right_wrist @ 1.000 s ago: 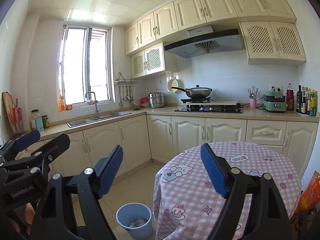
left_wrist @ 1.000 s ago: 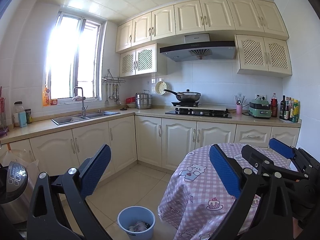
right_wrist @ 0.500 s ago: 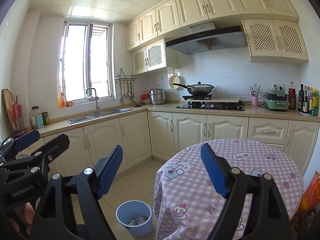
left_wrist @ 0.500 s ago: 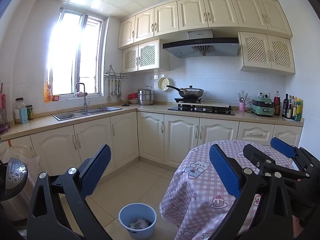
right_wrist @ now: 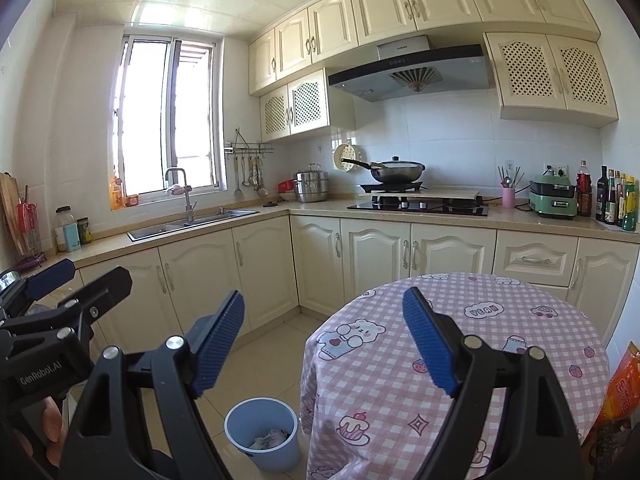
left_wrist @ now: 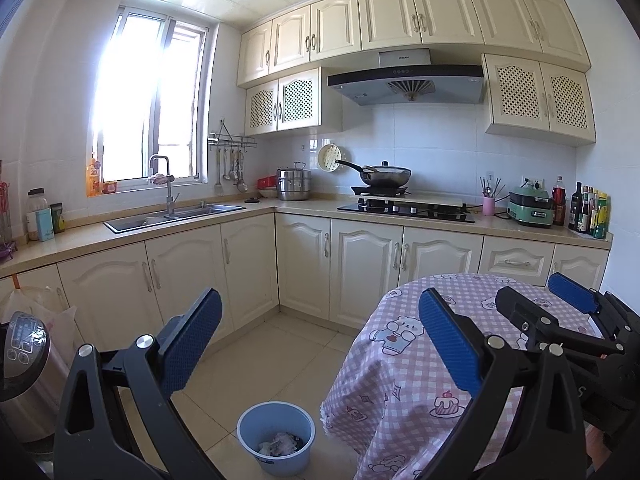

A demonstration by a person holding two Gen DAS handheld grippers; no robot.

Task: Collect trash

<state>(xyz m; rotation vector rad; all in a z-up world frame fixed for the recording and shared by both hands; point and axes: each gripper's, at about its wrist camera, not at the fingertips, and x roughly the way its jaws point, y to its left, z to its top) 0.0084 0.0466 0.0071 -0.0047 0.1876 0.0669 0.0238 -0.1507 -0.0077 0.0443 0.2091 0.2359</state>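
Both of our hand-held grippers stand released with nothing between the blue pads: the left hand-held gripper (left_wrist: 320, 344) and the right hand-held gripper (right_wrist: 324, 336) are held side by side, pointing across the kitchen. Below them we see crumpled trash (left_wrist: 280, 442) lying inside the blue bin (left_wrist: 276, 420), which stands on the tiled floor (left_wrist: 280, 356) just beside the hanging edge of the pink checked tablecloth (right_wrist: 500, 344). Past the bin, cream cabinets (left_wrist: 248, 272) carry the surface (left_wrist: 304, 207) with the sink (left_wrist: 176, 216) near its left corner.
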